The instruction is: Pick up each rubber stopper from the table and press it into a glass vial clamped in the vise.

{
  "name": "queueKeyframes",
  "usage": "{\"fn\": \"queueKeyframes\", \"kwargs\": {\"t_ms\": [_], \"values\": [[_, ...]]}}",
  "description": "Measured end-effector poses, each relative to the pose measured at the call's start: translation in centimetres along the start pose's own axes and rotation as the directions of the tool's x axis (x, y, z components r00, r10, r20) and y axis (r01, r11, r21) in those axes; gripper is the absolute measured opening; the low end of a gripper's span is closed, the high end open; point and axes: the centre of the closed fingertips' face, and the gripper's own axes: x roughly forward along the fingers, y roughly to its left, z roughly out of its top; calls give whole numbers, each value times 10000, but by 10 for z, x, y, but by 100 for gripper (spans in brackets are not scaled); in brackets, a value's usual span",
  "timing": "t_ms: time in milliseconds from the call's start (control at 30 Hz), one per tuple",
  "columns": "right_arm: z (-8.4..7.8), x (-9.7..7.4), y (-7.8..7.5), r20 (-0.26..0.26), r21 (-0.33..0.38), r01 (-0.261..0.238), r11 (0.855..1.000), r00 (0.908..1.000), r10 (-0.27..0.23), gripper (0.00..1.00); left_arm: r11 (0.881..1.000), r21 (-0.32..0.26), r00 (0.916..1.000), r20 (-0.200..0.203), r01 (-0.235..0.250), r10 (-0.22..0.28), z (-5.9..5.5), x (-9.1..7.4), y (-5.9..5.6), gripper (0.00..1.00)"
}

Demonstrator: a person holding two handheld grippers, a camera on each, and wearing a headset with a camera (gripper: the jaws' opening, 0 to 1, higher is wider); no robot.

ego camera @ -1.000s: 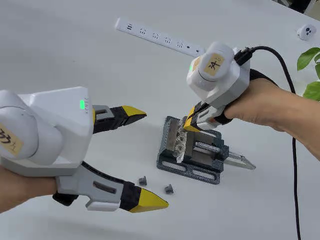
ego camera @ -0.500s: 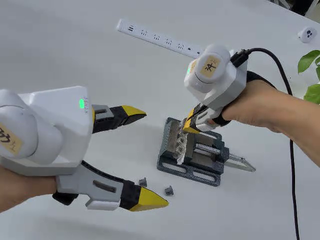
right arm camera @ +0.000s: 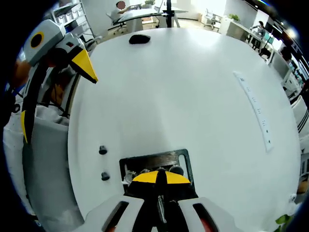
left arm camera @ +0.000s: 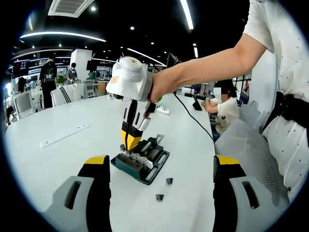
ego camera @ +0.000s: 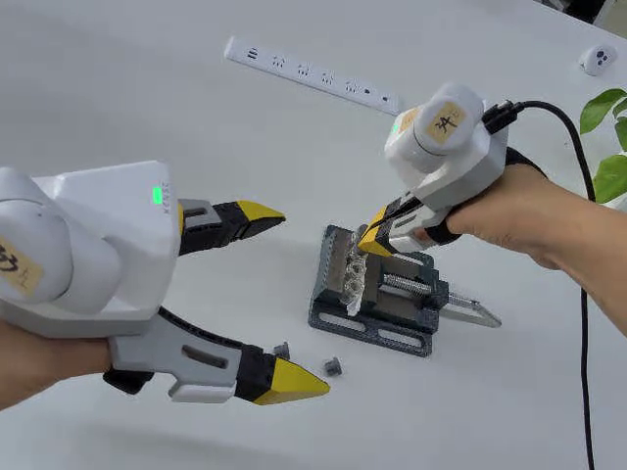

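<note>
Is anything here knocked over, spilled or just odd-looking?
Nothing stands out. Two rubber stoppers lie loose on the table beside the vise, but they look like parts waiting, not a spill. The vise sits flat.

1. The right gripper (ego camera: 373,244) is covering the 12 o'clock end of the glass vials (ego camera: 354,280) in the vise (ego camera: 377,333), so whether anything is sitting between its pressed-together tips is impossible to tell.
2. The vials are showing too small and clear to count.
3. The left gripper (ego camera: 299,299) is hiding part of one rubber stopper (ego camera: 282,349) behind its lower jaw, at 6 o'clock.
4. The head view's edge is cutting off plant leaves (ego camera: 600,113) at 2 o'clock and a black cable (ego camera: 586,392) at 4 o'clock.
</note>
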Motion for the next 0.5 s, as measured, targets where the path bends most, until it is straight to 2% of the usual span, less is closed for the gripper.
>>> {"fn": "queueKeyframes", "kwargs": {"t_ms": [500], "values": [[-3,-6,3,-163,-142,23,9999,9999,-25,0,10000,-49,10000,-24,-2,2,-4,1,0,87]]}}
